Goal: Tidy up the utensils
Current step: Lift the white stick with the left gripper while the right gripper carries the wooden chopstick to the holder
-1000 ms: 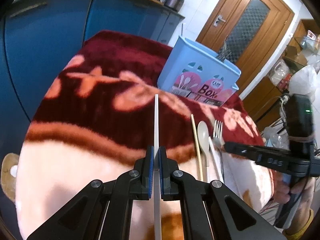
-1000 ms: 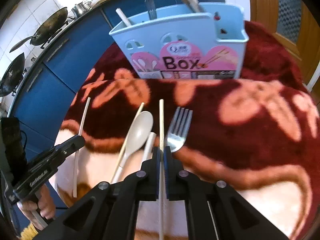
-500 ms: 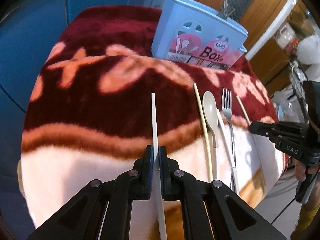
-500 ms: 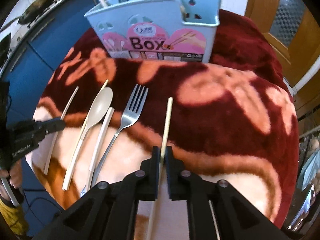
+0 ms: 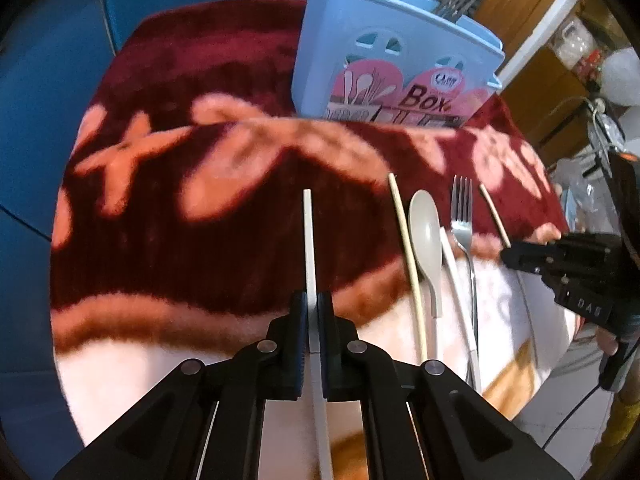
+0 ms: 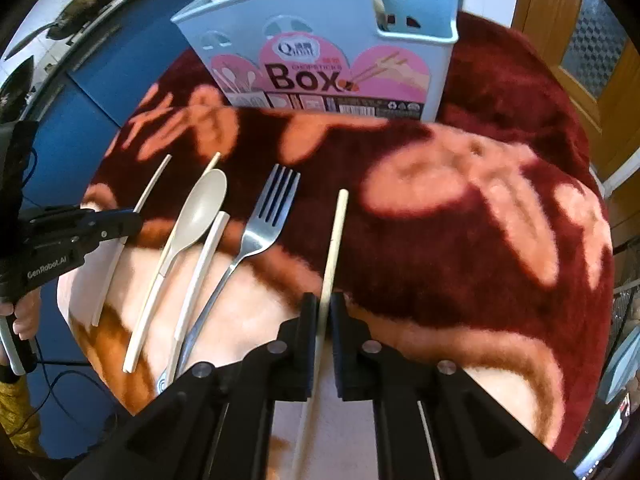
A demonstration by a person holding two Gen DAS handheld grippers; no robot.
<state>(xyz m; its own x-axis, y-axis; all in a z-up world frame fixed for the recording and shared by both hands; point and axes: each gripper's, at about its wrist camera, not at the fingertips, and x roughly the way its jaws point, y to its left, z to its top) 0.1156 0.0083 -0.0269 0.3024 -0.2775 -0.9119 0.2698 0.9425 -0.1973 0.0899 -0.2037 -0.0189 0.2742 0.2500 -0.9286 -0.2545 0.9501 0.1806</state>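
Over the blanket (image 6: 460, 240), each gripper, clamped on its chopstick, has swung further from the cutlery.

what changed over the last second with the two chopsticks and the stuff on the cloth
The right gripper carried its wooden chopstick sideways, from among the other utensils to bare cloth right of the fork. The left gripper kept its white chopstick clamped. Both views tipped to look down more steeply. The spoon, fork, loose chopsticks and blue box stayed put.
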